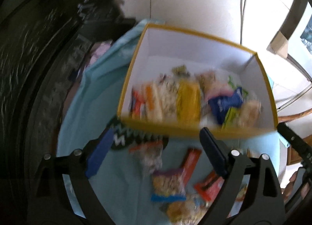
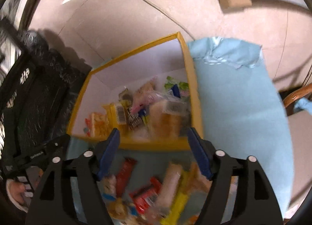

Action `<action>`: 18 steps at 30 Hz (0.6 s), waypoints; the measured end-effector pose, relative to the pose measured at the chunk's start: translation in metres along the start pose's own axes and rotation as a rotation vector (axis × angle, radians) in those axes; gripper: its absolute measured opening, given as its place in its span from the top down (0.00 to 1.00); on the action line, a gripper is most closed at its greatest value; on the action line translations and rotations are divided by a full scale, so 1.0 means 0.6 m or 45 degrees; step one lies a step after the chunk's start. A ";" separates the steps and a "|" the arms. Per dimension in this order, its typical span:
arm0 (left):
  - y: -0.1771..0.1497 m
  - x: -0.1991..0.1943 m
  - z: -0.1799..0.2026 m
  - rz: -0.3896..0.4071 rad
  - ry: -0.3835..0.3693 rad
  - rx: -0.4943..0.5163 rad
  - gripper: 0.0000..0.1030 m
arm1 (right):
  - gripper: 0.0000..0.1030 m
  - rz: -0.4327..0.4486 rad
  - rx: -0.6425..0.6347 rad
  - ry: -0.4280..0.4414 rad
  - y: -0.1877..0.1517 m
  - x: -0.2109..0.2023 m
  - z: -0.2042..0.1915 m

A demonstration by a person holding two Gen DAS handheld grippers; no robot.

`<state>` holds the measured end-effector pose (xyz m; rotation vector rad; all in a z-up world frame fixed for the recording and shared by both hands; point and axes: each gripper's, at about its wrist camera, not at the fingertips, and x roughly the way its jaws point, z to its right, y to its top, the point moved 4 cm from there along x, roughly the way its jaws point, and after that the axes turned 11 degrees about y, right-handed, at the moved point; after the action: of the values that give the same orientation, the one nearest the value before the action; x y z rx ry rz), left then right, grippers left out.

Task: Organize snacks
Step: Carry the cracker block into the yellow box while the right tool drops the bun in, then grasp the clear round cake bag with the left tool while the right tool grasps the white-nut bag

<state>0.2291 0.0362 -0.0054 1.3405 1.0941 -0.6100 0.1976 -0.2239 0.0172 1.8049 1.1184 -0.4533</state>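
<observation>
Two pairs of tongs hang over a table (image 2: 243,108) draped in pale blue cloth, both spread apart and holding nothing: the left tongs (image 1: 156,152) and the right tongs (image 2: 154,152). Going from largest to smallest, the table comes first; its far edge drops straight to the tiled floor (image 2: 156,20), and the cloth bunches loosely there, so a dragged packet could pull fabric and slide off.

Next is the yellow-rimmed box (image 1: 197,128), standing just beyond both tongs with white inner walls and a heap of packets already inside. Its near wall is the main hazard: a low carry would likely clip the rim and shove or tip the box, which sits close to the table's far edge. Open room lies to the right of the box in the right wrist view, a wide bare stretch of cloth.

Smallest are the loose snacks (image 2: 148,189) on the cloth under the tongs, overlapping one another. Closing on that pile risks pinching two wrappers at once, or crushing brittle contents. Motion blur hides which packet lies uppermost.
</observation>
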 end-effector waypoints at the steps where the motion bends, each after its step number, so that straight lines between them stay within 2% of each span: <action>1: -0.021 -0.001 -0.004 -0.018 0.002 0.002 0.11 | 0.24 -0.015 -0.003 -0.013 -0.011 -0.005 0.000; 8: -0.143 0.007 -0.026 -0.143 0.007 0.014 0.11 | 0.13 -0.077 0.051 -0.071 -0.106 -0.050 0.026; 15: -0.250 0.013 -0.017 -0.244 0.010 0.084 0.11 | 0.12 -0.213 0.041 -0.127 -0.214 -0.061 0.038; 18: -0.278 0.016 -0.005 -0.275 -0.001 0.106 0.11 | 0.12 -0.276 0.048 -0.123 -0.257 -0.057 0.036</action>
<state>0.0871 0.0101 -0.0897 1.3024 1.2340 -0.8223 0.0534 -0.2363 -0.0493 1.6822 1.2505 -0.6862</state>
